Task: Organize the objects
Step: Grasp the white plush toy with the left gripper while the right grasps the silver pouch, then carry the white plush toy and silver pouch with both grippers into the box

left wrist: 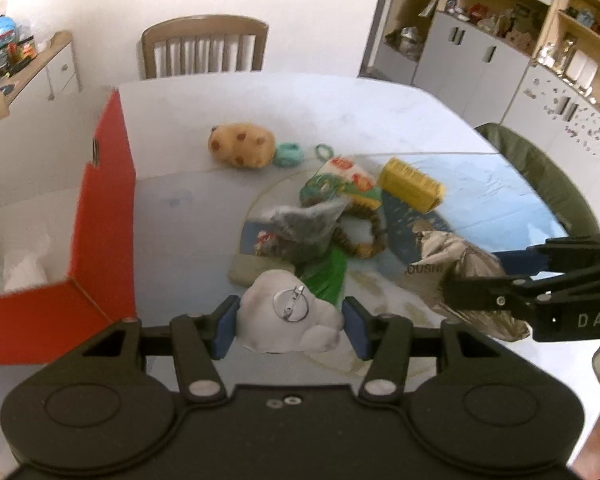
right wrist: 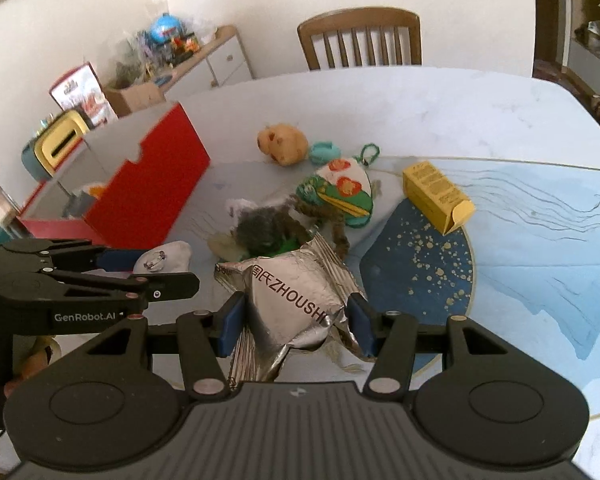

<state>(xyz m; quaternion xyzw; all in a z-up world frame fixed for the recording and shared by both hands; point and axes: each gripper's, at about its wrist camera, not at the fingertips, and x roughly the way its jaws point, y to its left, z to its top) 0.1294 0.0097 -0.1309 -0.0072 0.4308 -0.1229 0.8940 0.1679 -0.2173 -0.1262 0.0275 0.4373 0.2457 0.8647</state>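
Task early: left gripper holds a white badge, right gripper holds a foil packet; about 7 items remain beside the red box.

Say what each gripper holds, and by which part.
Left gripper pinches the white cloud-shaped badge by its two sides. Right gripper clamps the silver foil packet across its crumpled lower half.

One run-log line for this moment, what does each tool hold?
left tool: shut on white brooch | right tool: shut on silver foil bag | red box: open
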